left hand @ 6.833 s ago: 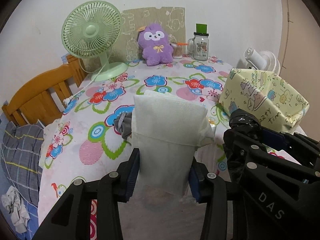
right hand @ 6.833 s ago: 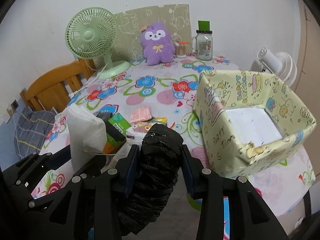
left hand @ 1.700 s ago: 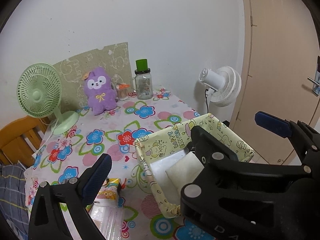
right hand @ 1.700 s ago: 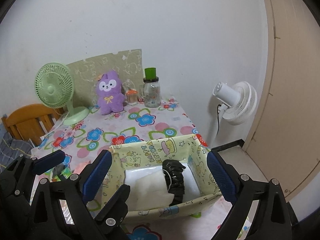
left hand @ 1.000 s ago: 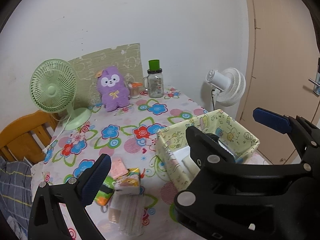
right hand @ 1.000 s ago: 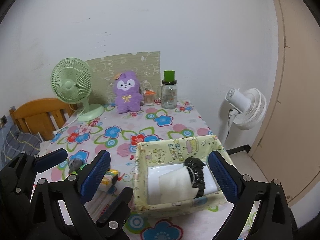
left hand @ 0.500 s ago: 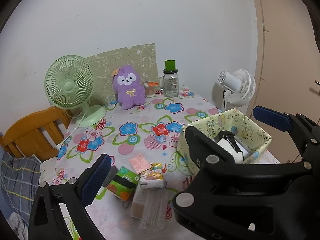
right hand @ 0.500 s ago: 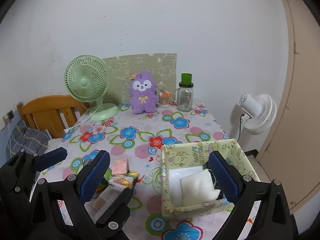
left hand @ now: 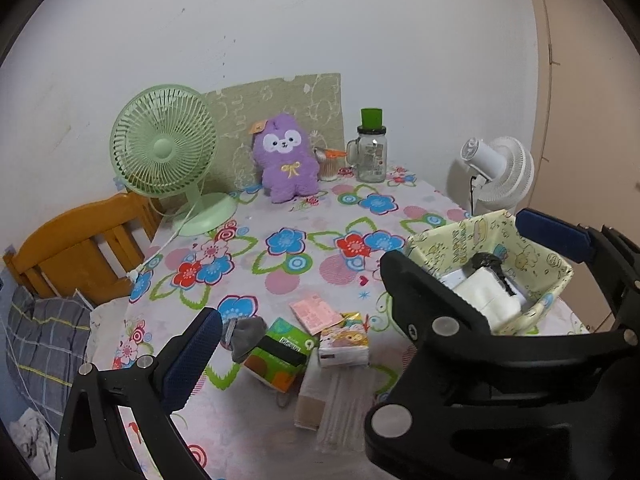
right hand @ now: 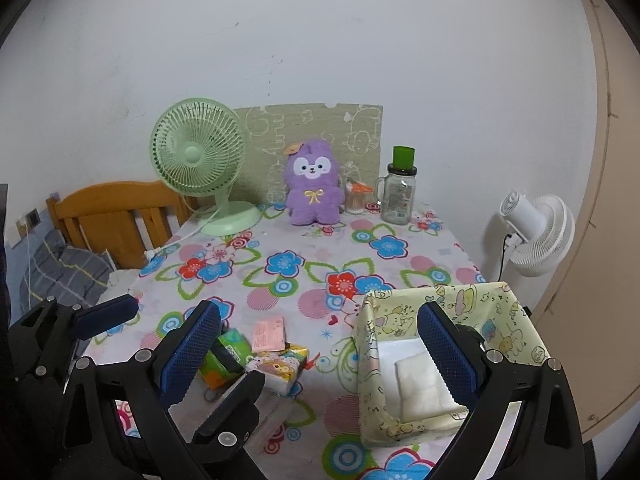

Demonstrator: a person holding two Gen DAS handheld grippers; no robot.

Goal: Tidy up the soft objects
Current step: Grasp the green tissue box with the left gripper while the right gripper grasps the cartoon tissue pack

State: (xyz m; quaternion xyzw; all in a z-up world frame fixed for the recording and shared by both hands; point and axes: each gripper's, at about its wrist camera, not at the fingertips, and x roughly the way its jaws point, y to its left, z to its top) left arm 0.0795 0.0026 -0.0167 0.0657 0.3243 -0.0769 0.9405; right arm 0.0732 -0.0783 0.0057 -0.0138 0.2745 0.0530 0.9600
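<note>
Both tongs, left (left hand: 288, 344) and right (right hand: 316, 352), had backed away from the box (right hand: 516, 320), jaws wide apart and empty, leaving the white pack (right hand: 420, 380) and black roll (left hand: 486, 260) inside. Reaching next into the crowded packets (left hand: 344, 344) on the tabletop (right hand: 288, 240), a jaw could have nudged neighbours off the near edge.

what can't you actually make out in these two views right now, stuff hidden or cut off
- Black plastic roll in the yellow patterned fabric box: right wrist view, hidden behind the right gripper finger.
- White folded pad: left wrist view, lower part covered by the right gripper's arm.
- Grey sock: right wrist view, behind the gripper finger.
- Green tissue pack: print too small to read.
</note>
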